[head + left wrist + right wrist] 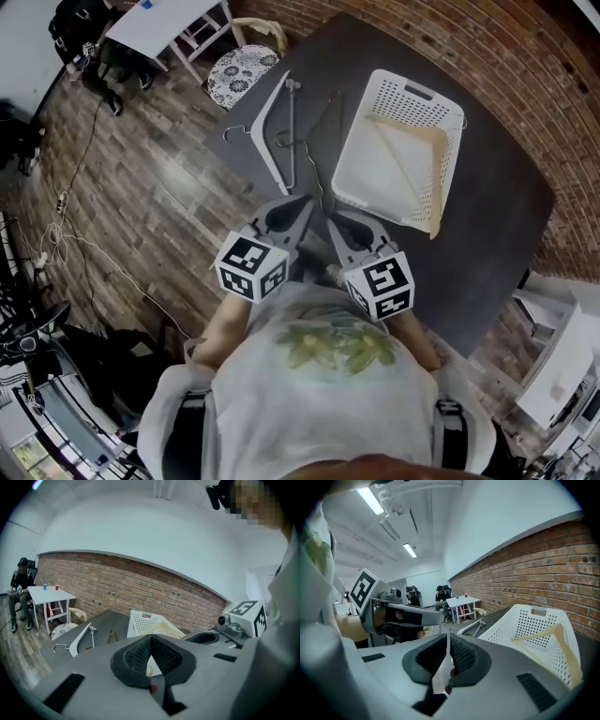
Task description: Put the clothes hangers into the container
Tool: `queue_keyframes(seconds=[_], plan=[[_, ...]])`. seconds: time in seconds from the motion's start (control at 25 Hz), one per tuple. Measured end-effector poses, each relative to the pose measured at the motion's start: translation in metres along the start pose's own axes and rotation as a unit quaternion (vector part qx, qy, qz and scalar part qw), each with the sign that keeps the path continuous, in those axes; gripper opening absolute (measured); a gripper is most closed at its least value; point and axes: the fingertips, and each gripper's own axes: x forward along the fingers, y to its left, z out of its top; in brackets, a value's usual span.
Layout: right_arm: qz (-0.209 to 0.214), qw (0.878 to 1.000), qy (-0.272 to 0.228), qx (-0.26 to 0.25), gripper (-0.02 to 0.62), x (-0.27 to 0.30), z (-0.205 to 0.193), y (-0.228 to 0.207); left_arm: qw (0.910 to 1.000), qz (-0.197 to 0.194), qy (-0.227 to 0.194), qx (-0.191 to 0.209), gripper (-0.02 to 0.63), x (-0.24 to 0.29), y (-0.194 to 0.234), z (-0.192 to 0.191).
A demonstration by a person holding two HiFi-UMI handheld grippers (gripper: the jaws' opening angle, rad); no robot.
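A white perforated basket stands on the dark table, with a cream wooden hanger lying inside. Left of it on the table lie a white hanger, a grey metal hanger and a thin wire hanger. My left gripper and right gripper hover side by side near the table's near edge, short of the hangers, both shut and empty. The left gripper view shows the shut jaws, the basket and the white hanger. The right gripper view shows the basket and the cream hanger.
A brick wall runs behind the table. A round patterned seat and a small white table stand on the wooden floor at the far left. A person sits there. Cables lie on the floor.
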Motion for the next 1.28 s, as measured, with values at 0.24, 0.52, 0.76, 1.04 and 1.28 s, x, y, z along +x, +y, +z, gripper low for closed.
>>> queue_keyframes(seconds=[0.24, 0.52, 0.76, 1.04, 1.28], plan=[[-0.003, 0.999, 0.034, -0.004, 0.035, 0.051, 0.005, 0.019, 0.9999, 0.004, -0.004, -0.012, 0.029, -0.008, 0.049, 0.007], [-0.036, 0.994, 0.094, -0.031, 0.089, 0.097, -0.008, 0.018, 0.9996, 0.002, -0.006, -0.027, 0.029, -0.008, 0.097, 0.014], [-0.105, 0.983, 0.139, -0.060, 0.100, 0.132, -0.018, 0.002, 0.9997, -0.006, 0.004, -0.024, 0.029, -0.002, 0.131, 0.014], [-0.154, 0.970, 0.186, -0.037, 0.114, 0.171, -0.047, -0.017, 0.9992, -0.034, 0.020, -0.007, 0.029, 0.007, 0.163, 0.016], [-0.187, 0.958, 0.215, -0.029, 0.126, 0.194, -0.061, -0.035, 0.9974, -0.061, 0.038, -0.002, 0.029, 0.014, 0.184, 0.012]])
